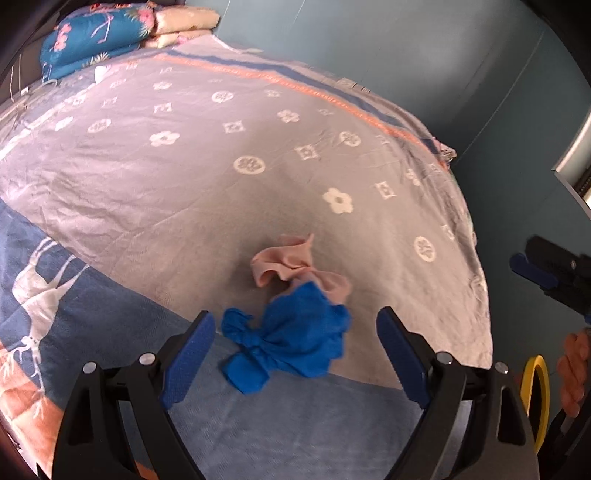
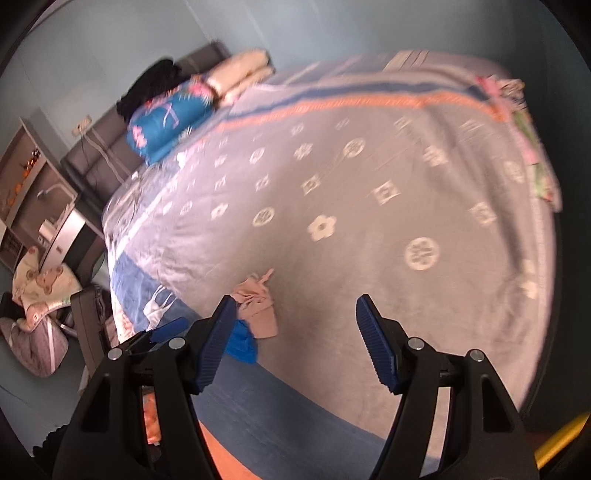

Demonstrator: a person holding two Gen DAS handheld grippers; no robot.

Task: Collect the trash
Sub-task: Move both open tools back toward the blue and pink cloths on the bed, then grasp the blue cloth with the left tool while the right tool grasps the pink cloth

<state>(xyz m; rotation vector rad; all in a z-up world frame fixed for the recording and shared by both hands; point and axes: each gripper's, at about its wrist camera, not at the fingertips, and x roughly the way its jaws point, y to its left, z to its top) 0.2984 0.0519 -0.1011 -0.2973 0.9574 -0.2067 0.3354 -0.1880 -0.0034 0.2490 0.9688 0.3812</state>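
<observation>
A crumpled blue piece of trash [image 1: 291, 338] lies on the grey patterned bed cover [image 1: 207, 192], near the bed's front edge. A crumpled pink piece [image 1: 288, 262] touches it on the far side. My left gripper [image 1: 297, 347] hovers over the blue piece with its jaws wide open, the pads clear of it on both sides. My right gripper [image 2: 297, 332] is open and holds nothing. In its view the pink piece [image 2: 256, 308] and the blue piece [image 2: 242, 345] sit by its left finger [image 2: 216, 343]. The right gripper [image 1: 550, 275] also shows at the right edge of the left wrist view.
Folded quilts [image 1: 110, 33] are stacked at the head of the bed, with a grey headboard [image 2: 99, 162] behind. A shelf unit [image 2: 26, 177] and a bundle of bedding [image 2: 40, 295] stand on the floor to the left. A yellow rim [image 1: 535, 391] and a hand [image 1: 574, 369] are at the right.
</observation>
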